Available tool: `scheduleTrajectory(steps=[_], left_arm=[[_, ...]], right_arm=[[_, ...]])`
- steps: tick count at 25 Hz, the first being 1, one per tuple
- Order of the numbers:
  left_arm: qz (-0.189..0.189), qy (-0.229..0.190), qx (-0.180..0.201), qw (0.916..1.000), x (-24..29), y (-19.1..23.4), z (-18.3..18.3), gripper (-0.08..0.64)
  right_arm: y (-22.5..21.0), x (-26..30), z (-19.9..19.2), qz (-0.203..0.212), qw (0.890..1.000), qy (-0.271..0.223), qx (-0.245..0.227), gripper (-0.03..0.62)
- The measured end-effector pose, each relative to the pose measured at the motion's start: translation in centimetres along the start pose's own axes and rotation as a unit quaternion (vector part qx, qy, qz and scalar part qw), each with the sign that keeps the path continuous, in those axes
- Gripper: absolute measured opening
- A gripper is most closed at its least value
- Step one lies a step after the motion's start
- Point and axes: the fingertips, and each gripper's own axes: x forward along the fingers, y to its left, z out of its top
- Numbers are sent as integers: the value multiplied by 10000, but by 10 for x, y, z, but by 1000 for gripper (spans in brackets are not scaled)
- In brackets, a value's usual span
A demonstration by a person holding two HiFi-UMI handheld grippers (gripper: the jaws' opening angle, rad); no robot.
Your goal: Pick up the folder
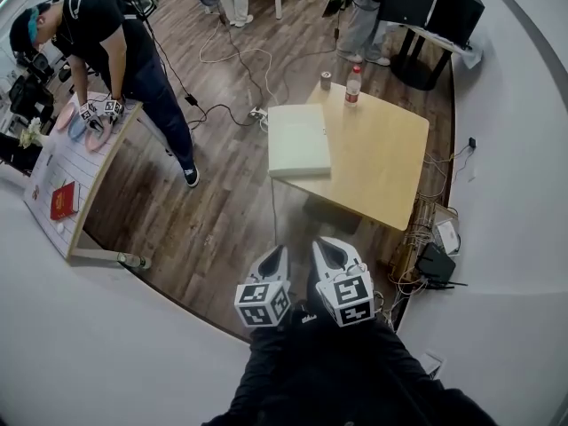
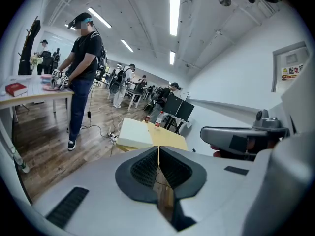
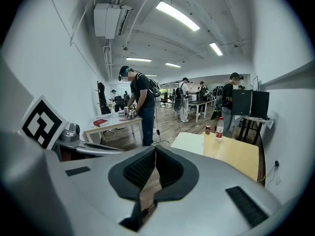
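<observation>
- Side table [image 1: 46, 162]: white top, at the far left of the head view. It carries a red book [image 1: 63, 201] near its lower end and pink items at its upper end.
- Person [image 1: 106, 34]: dark clothes and headgear, bent over the side table with both hands on the pink items. Marker cubes show at the hands.
- Cables [image 1: 232, 60]: loose loops on the wood-plank floor between the person and the wooden table.
- Left gripper [image 1: 278, 256]: low in the head view, close to the wearer's body and pointing toward the wooden table. In the left gripper view [image 2: 158, 150] its ribbed pads are pressed together with nothing between them.
- Folder [image 1: 298, 140]: pale cream, lying flat and closed on the near left corner of the wooden table, its left edge at the table's edge. It also shows ahead in the left gripper view [image 2: 134, 133] and the right gripper view [image 3: 189, 143]. It is well apart from both grippers and untouched.
- Right gripper [image 1: 330, 252]: just beside the left one, pointing the same way. In the right gripper view [image 3: 155, 150] its pads meet at the tips and hold nothing.
- Can [image 1: 326, 80] and bottle [image 1: 353, 85]: upright and side by side at the far edge of the wooden table, beyond the folder.
- Wooden table [image 1: 382, 158]: light wood, square top, otherwise bare.
- Monitors [image 1: 430, 3]: two dark screens on a stand at the upper right.
- Black box [image 1: 435, 263]: on the floor by the wall, among tangled wires.
</observation>
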Motion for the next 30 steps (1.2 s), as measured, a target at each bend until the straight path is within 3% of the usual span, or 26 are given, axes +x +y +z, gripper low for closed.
scheduleTrajectory(steps=[7,12,22,30], left_arm=[[202,-130,118,9996,58,18,55,37],[125,-156,257,9995,113,11,97,37],[24,7,519,9987,204,-8,148,37],[119,150,480,9987,237,-3,159,37]], right_arm=[[-45,57,41,159,9997,-166,-62,25],[-96,93,69,126,9997,-204,-6,25],[-186,143,98,74,9993,-217,296,25],[-215,172,101,161,9988,-24,462,25]])
